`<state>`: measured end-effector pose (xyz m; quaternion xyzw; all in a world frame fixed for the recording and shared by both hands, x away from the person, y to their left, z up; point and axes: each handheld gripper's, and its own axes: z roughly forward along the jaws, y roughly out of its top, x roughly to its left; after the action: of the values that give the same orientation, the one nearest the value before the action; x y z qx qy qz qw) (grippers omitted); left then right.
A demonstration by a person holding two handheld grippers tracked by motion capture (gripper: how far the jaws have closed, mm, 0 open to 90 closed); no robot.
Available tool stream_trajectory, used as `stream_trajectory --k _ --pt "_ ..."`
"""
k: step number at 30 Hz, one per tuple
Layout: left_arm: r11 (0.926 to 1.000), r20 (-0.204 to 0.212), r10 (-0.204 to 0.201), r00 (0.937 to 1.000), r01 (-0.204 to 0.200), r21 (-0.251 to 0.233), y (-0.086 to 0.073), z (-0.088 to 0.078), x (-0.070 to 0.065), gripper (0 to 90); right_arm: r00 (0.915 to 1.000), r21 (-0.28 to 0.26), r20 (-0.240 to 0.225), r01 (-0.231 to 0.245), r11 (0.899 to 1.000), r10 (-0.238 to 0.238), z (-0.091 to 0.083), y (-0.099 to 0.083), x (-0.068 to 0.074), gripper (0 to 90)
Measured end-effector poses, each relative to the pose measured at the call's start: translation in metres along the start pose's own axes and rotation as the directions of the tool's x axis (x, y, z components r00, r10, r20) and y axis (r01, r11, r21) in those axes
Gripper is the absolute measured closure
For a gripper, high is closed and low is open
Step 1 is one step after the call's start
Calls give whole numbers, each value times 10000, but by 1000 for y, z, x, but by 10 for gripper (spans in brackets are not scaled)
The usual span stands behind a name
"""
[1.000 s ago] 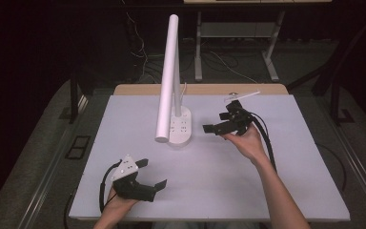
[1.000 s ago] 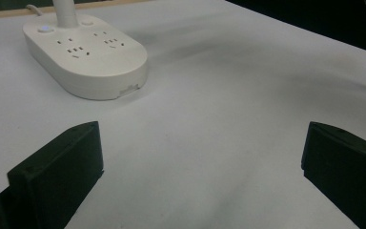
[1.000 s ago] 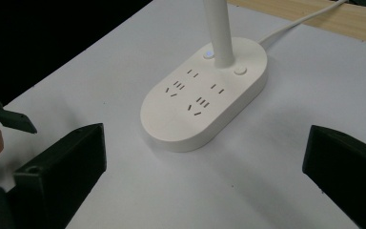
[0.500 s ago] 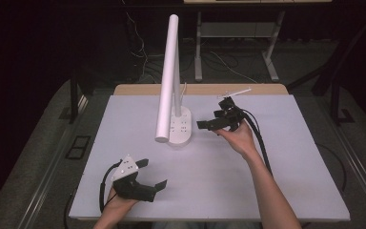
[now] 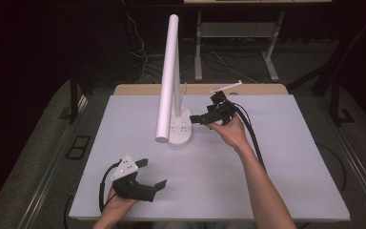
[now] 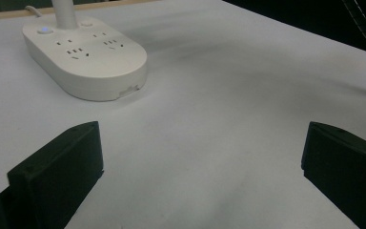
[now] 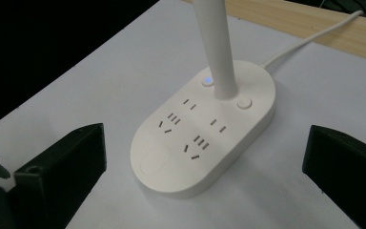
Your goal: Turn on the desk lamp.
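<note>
A white desk lamp stands toward the far middle of a pale surface. Its oval base doubles as a power strip, with several sockets on top, two round buttons, and a small blue light glowing beside the stem. A long white tube-shaped lamp head slants down from high above the base toward its near left side. A thin white cord runs from the back of the base over the wooden edge behind it.

The right gripper is held just to the right of the base, pointing at it, jaws spread wide and empty. In the right gripper view the base sits between the two black jaws, a little ahead of them and not touching.

The left gripper rests low on the surface, well in front of the base and to its left, held in the person's left hand. Its jaws are also spread wide with nothing between them.
</note>
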<state>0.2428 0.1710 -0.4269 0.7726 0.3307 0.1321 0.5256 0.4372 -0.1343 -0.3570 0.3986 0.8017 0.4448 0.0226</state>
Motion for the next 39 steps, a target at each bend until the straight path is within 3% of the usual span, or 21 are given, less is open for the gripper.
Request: stream_trajectory --k 15,17,19,25,39 --pt "10000 36 -45 10000 45 -74 0 -2 1 0 9997 27 -73 238 9997 -238 30 27 7 9" --pt "10000 41 -48 10000 48 -77 0 -3 1 0 9991 15 -110 409 9992 -409 32 28 7 154" --pt "9999 50 -50 10000 50 -89 0 -3 1 0 9988 -54 24 491 9988 -491 35 29 7 164" --pt "9999 65 -32 10000 32 -105 0 -3 1 0 9990 229 134 422 9988 -425 45 29 1 313" --pt "9999 83 -51 10000 52 -103 0 -3 2 0 9989 -40 313 336 9994 -335 61 23 -20 597"
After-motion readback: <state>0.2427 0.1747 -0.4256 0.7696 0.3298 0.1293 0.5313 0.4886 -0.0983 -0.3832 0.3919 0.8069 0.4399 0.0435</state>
